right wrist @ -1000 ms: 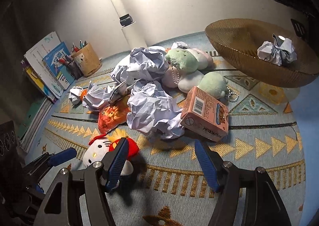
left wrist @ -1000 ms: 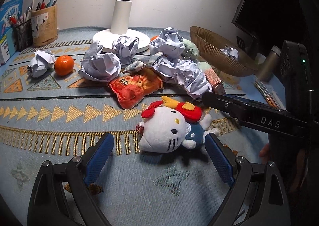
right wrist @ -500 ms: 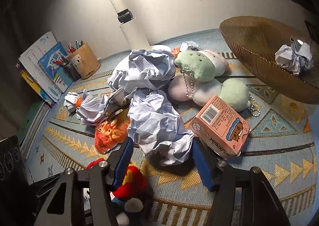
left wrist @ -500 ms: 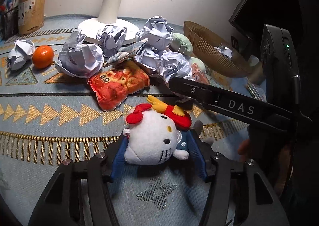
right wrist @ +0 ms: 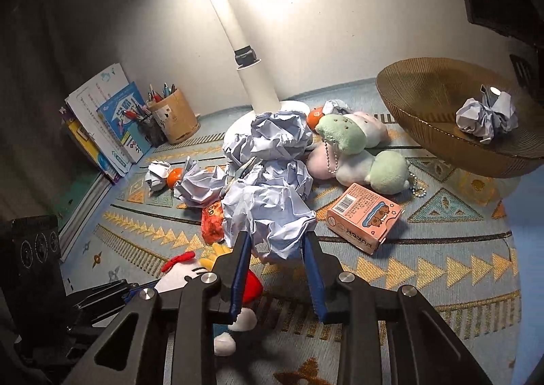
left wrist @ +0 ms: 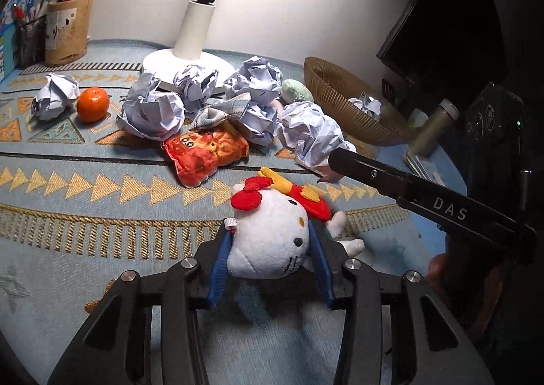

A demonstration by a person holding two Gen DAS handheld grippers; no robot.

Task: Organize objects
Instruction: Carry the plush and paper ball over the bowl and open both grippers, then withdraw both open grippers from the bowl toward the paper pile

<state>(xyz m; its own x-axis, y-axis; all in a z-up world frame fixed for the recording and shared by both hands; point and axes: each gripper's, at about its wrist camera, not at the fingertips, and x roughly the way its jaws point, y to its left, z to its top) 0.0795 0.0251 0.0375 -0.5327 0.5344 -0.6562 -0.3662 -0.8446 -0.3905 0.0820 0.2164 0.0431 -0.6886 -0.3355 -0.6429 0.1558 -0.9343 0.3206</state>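
My left gripper is shut on the white cat plush with a red bow, held on the patterned cloth. My right gripper is shut on a crumpled paper ball at the front of the pile; it also shows in the left wrist view. The plush shows at the lower left of the right wrist view. A woven bowl at the right holds another paper ball.
Several paper balls, an orange, a red snack bag, a pink box and pastel plushes lie around the lamp base. Pen holders and books stand at the back left.
My left gripper moved forward and shut on the cat plush. My right gripper moved forward to the paper pile and shut on a paper ball.
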